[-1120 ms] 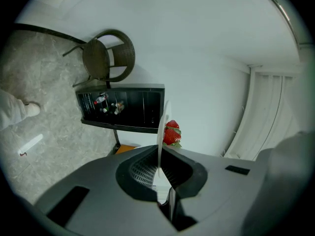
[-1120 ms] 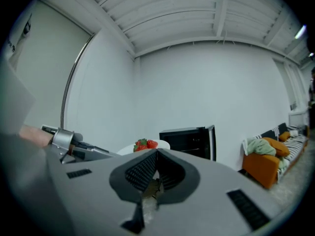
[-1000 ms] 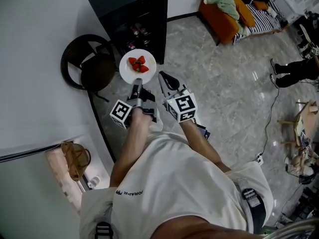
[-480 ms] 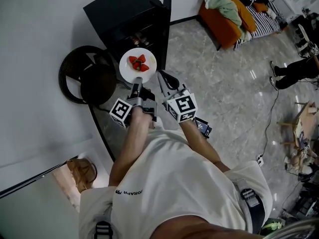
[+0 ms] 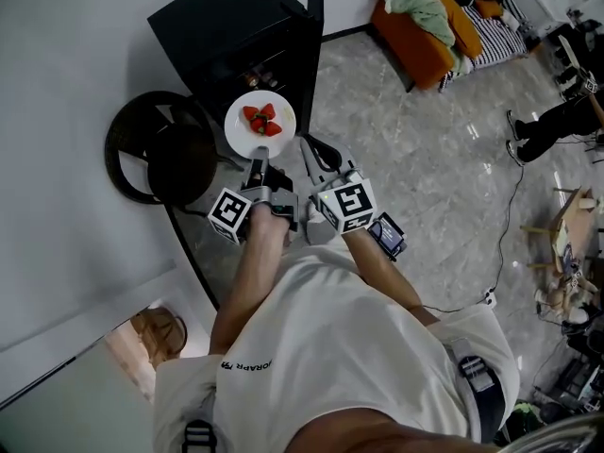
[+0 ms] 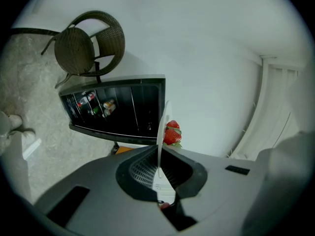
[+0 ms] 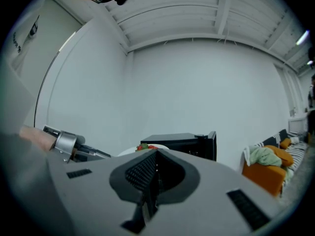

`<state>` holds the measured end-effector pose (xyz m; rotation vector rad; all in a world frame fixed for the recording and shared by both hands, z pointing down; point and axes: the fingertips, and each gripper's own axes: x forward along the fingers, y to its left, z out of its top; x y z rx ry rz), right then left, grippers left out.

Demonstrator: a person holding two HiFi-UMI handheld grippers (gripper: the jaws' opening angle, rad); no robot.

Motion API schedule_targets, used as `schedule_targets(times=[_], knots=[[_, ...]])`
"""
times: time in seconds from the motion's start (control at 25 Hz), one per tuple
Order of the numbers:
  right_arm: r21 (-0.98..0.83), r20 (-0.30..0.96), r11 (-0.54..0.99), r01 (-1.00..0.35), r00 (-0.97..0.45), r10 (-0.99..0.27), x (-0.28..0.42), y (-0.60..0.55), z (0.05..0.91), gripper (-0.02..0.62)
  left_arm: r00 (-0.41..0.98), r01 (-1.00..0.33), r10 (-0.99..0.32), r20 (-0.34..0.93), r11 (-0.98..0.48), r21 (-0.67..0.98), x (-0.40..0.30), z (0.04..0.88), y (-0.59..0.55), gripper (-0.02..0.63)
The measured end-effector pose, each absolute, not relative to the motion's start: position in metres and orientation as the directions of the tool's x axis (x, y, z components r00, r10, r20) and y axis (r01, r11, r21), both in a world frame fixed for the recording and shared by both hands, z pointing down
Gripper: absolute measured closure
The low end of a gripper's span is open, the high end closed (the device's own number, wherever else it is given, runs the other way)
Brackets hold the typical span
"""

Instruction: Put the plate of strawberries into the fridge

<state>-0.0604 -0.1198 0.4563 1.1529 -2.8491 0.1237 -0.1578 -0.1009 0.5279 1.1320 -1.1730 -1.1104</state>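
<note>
My left gripper has its fingers clamped on the near rim of the plate of strawberries, held in the air. The open fridge lies straight ahead, just beyond the plate. My right gripper rides alongside, fingers together and empty.

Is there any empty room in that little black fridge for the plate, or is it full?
Bottles and cans crowd the fridge's bottom shelves, nearest the floor. The upper shelves look bare, though dark, so the plate should fit there.
</note>
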Motion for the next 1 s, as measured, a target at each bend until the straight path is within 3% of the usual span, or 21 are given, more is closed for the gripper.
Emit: schedule_targets(times=[0.24, 1.0], knots=[[-0.044, 0.112, 0.711, -0.701, -0.711, -0.694, -0.082, -0.200, 0.470, 0.583, 0.051, 0.065, -0.991, 0.125, 0.128, 0.990, -0.185, 0.550, -0.174, 0.595], [-0.043, 0.127, 0.740, -0.672, -0.738, -0.663, -0.085, -0.276, 0.487, 0.583, 0.008, 0.099, -0.986, 0.169, 0.169, 0.981, -0.195, 0.582, -0.263, 0.594]])
